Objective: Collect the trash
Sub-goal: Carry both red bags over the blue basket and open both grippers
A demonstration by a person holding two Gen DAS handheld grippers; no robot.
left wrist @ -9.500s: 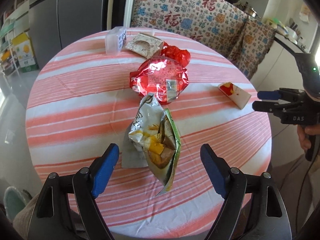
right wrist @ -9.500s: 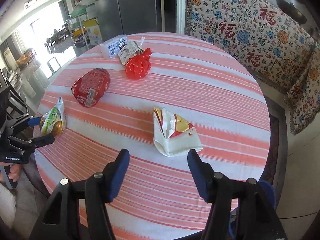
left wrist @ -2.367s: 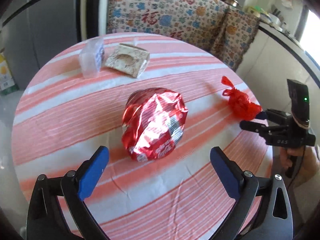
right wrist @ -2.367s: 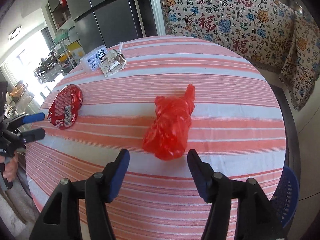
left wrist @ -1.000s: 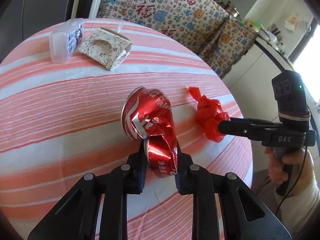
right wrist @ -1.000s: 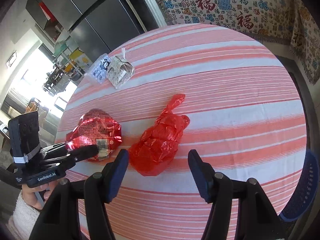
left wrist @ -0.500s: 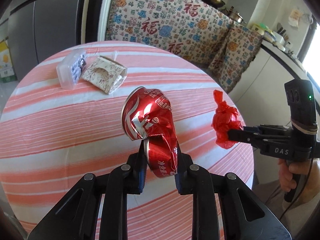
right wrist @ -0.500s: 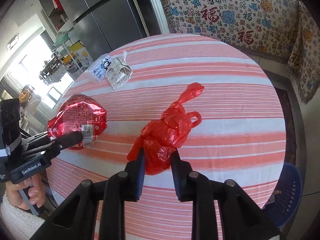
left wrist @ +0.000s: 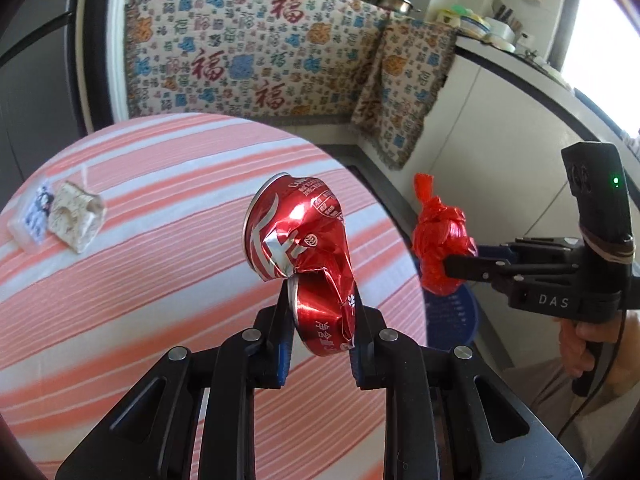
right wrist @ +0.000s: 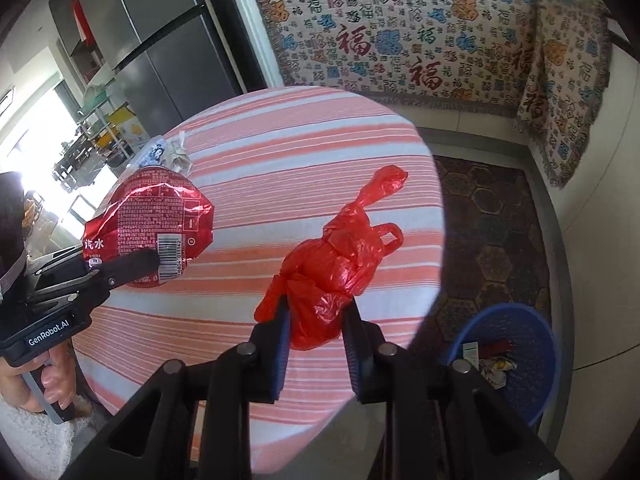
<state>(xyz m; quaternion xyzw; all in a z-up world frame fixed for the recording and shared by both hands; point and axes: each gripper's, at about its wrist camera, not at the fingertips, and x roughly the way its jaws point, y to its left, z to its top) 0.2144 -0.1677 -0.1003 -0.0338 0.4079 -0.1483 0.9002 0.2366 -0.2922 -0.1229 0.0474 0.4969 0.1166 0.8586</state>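
**Trash held in both grippers**

Can, crushed and red, sits clamped in the left gripper above the striped table. Right gripper pinches a red plastic bag off the table edge, near the blue basket.

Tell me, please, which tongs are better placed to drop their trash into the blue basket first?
Right. The right tongs grip the red bag beside the blue basket; the left tongs, holding the crushed can, are farther away.
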